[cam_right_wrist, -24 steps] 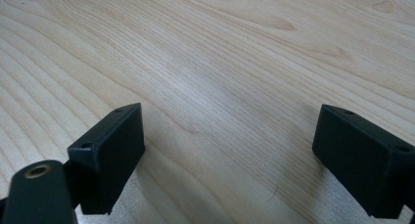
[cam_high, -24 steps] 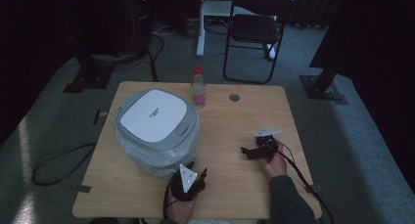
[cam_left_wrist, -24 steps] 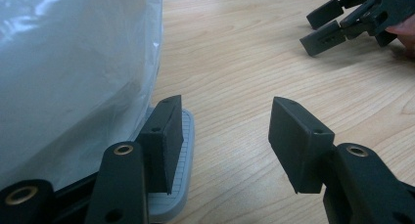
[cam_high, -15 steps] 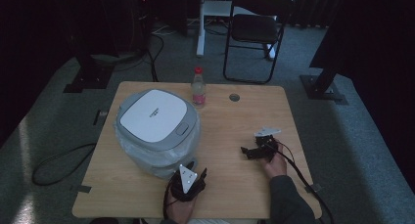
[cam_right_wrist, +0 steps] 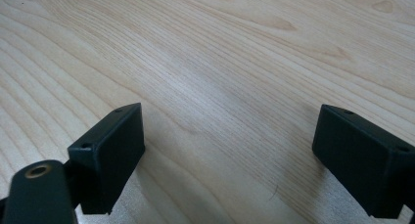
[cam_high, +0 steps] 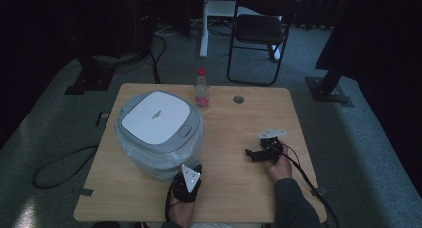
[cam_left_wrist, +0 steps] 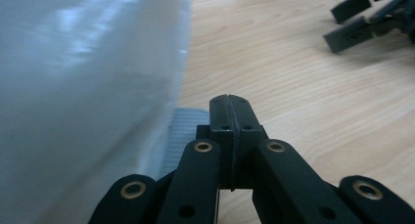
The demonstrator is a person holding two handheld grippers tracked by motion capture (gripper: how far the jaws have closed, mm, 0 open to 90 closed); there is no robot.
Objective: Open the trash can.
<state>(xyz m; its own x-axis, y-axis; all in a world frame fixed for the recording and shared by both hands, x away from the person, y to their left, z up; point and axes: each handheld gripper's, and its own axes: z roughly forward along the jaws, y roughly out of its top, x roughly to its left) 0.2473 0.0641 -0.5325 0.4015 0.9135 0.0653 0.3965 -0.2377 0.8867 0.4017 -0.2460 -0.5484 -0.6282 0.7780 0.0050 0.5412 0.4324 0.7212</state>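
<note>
A grey and white lidded appliance wrapped in clear plastic stands on the left half of the wooden table. My left gripper rests at its near right side, jaws shut with nothing between them. In the left gripper view the shut gripper points along the plastic-covered wall of the appliance, close beside it. My right gripper lies on the table's right half, pointing left, with its jaws open. The right gripper view shows the gripper standing wide apart over bare wood.
A small bottle with a red cap stands at the table's back edge, behind the appliance. A round dark grommet sits to its right. A black chair and stand bases are on the floor beyond. Cables trail off the table's near right.
</note>
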